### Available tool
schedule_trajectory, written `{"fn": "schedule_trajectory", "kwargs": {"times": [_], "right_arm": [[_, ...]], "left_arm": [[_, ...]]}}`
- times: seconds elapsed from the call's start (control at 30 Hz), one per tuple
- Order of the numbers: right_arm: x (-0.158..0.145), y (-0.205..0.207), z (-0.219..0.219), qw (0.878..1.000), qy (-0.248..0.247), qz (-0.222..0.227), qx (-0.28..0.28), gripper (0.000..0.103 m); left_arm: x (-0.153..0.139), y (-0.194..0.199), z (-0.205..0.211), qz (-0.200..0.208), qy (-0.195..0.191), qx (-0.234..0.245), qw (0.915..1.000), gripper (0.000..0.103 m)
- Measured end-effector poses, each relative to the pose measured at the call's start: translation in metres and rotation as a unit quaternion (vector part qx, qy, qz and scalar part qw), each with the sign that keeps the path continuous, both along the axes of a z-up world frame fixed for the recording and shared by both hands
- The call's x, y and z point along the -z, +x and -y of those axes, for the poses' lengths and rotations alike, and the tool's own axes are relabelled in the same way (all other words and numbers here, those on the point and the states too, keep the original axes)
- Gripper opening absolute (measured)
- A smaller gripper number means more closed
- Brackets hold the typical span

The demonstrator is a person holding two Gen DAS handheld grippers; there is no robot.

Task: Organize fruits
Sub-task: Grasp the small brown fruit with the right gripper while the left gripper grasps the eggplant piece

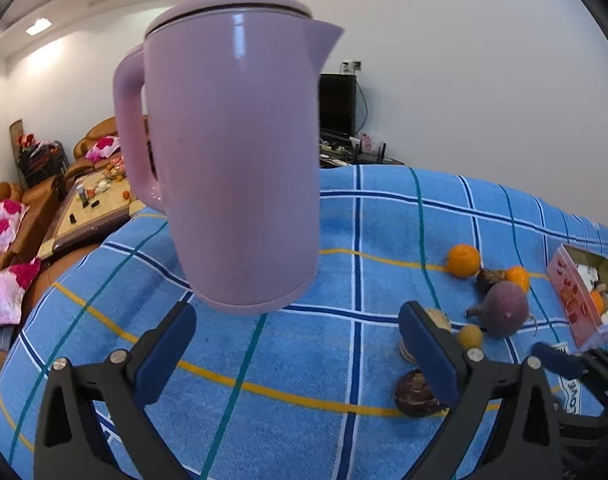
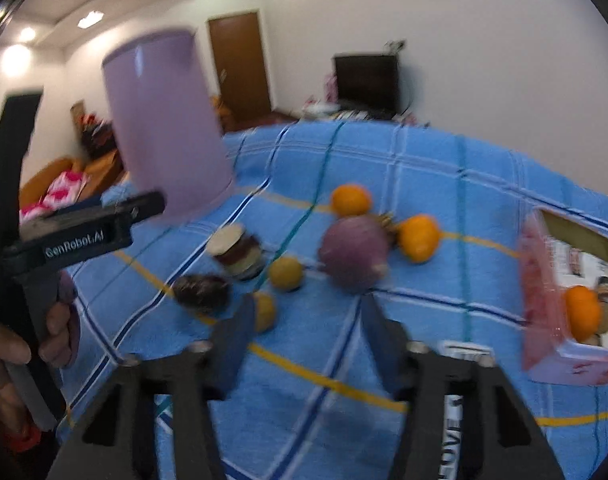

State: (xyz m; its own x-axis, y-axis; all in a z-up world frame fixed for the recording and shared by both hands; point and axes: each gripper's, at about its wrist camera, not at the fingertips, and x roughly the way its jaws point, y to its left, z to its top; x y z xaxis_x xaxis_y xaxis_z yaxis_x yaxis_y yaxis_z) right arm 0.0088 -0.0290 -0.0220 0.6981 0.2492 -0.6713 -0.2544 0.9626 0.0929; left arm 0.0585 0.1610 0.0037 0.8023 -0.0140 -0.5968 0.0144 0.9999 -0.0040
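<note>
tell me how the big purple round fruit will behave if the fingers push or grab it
The big purple fruit looks round and smooth, so a push would probably roll it toward the oranges beside it. Its width may demand wide-open fingers, and its curved skin might slip.

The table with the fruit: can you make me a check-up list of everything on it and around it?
Surface: blue checked cloth covers the table.
Job's things: two oranges and a big purple fruit loose on the cloth, with small yellow fruits and dark brown ones; pink box at the right already holds an orange.
Clutter: lilac kettle standing on the cloth.
Grippers: left tongs open and empty, near the kettle; right tongs empty, jaws apart, pointing at the fruit.
Cables: some hanging beside the dark screen by the wall.
Surroundings: sofas with pink cushions, a brown door.
</note>
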Motion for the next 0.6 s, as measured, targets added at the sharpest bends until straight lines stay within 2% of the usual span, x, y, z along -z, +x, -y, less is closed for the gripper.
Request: {"fn": "schedule_trajectory", "kwargs": {"times": [0.17,0.23,0.3,0.43,0.6], "right_arm": [[0.01,0.012,-0.024,0.999,-0.021,-0.034,-0.026,0.047],[0.015,0.018,-0.032,0.998,-0.024,-0.051,-0.033,0.04],[0.021,0.025,-0.039,0.996,-0.031,-0.07,-0.035,0.039],[0.02,0.028,-0.038,0.997,-0.02,-0.069,-0.037,0.028],[0.014,0.013,-0.016,0.998,-0.012,-0.052,-0.016,0.028]], "left_arm": [[-0.004,-0.004,-0.002,-0.005,-0.025,0.024,0.9994,0.103],[-0.004,-0.004,-0.002,-0.008,-0.029,0.026,0.9992,0.103],[-0.002,-0.003,-0.001,-0.017,-0.036,0.033,0.9987,0.103],[-0.001,-0.003,0.005,-0.027,-0.04,0.059,0.9971,0.102],[0.003,-0.007,0.021,-0.048,-0.05,0.13,0.989,0.099]]}}
